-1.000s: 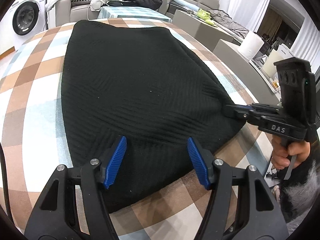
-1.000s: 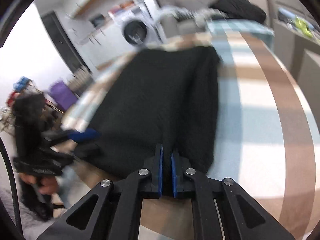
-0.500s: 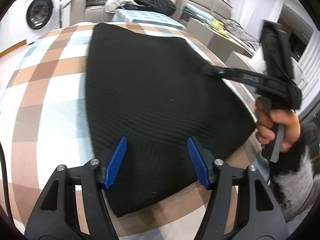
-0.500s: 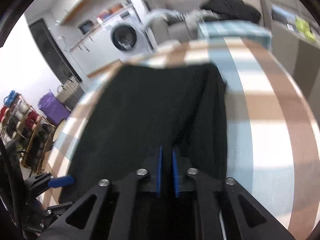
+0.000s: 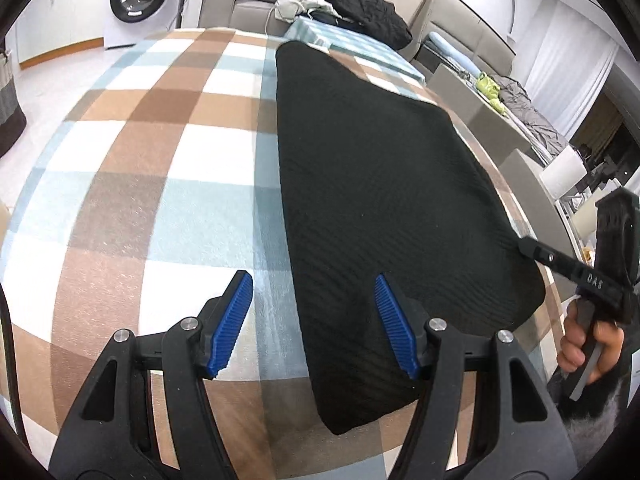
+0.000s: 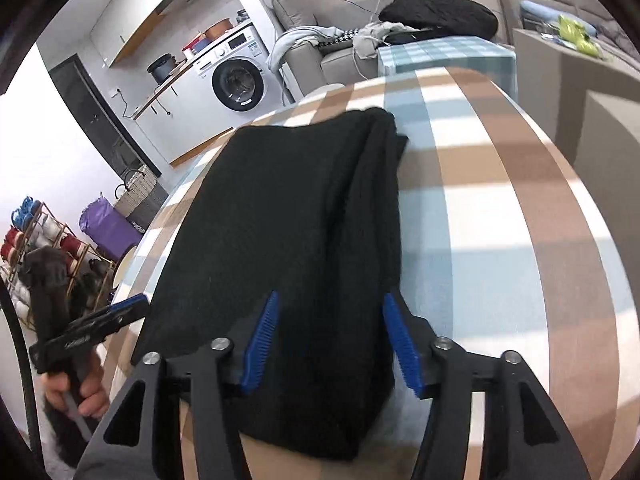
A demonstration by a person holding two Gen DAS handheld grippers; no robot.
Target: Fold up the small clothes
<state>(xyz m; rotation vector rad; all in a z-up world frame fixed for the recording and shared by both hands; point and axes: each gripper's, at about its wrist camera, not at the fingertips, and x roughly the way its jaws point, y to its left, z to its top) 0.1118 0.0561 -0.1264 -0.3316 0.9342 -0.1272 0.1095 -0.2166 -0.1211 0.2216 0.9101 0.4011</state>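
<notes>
Your right gripper point(image 6: 328, 344) has just sprung its jaws apart. The black garment point(image 6: 288, 248) lies loose between them, gripped by nothing. Your left gripper point(image 5: 312, 324) stands half open and empty, straddling the garment's near left edge point(image 5: 304, 320). The garment lies flat, already folded over, on the checked cloth point(image 5: 160, 184). For the next fold, I'd say set both grippers on matching corners, bite through every layer, then lift level so the doubled right side doesn't slide apart.
</notes>
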